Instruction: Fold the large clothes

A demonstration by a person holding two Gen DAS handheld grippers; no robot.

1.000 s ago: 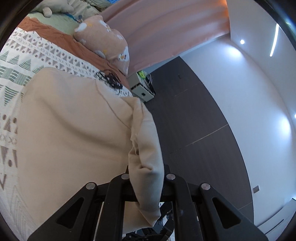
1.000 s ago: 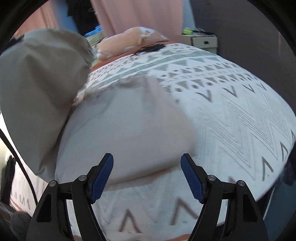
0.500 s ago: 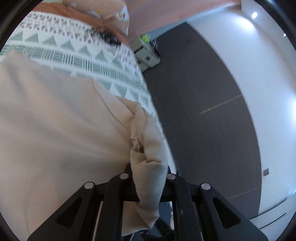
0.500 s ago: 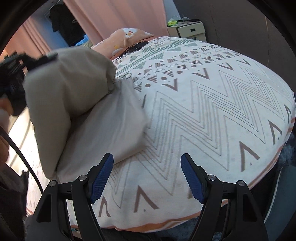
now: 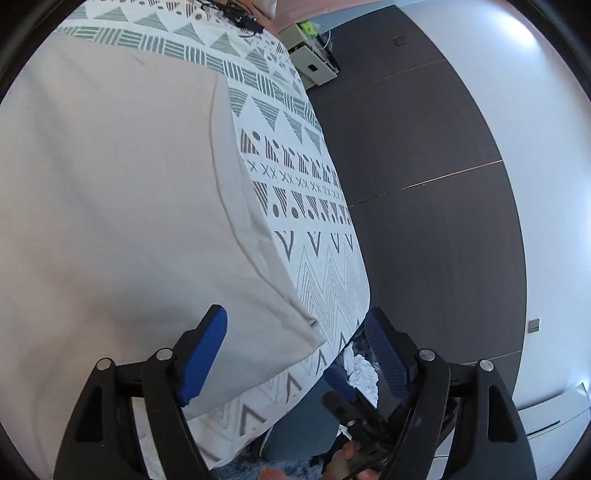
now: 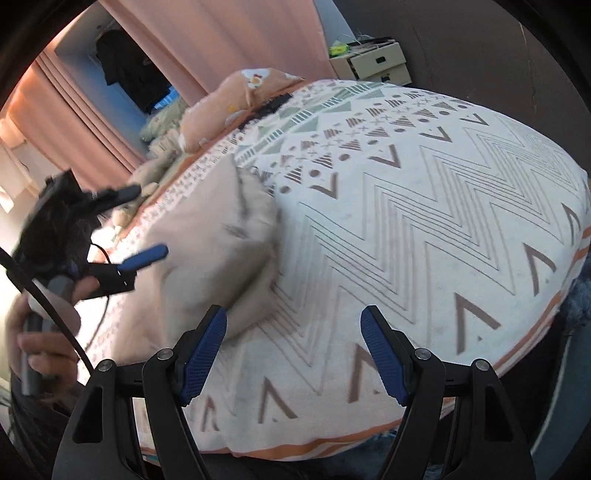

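A big beige garment (image 5: 118, 206) is laid flat on the bed (image 5: 317, 280), which is covered with a white spread marked with triangles and zigzags. In the left wrist view, one corner of the cloth is seen close to the bed's side edge, where the dark floor (image 5: 424, 229) starts.

The left gripper (image 5: 295, 347) is held just above that corner. Its jaws have just been opened, and they are now spread wide. The cloth corner lies below and between the blue pads (image 5: 201, 354), but it is not pinched by them.

In the right wrist view, the garment (image 6: 207, 251) is seen folded over itself in a soft heap toward the left side of the bed. The right gripper (image 6: 293, 350) is held wide too, over the near edge of the bed (image 6: 424, 229). Nothing is held between its jaws; only the folded edge of the cloth is seen by its left pad.

A hand (image 6: 40, 332) is seen at the far left of that view, gripping the other tool's handle. A peach pillow (image 6: 229, 99) is set at the far end of the bed. A small drawer box (image 6: 373, 62) is stood past the far corner, by the pink curtain (image 6: 229, 33).
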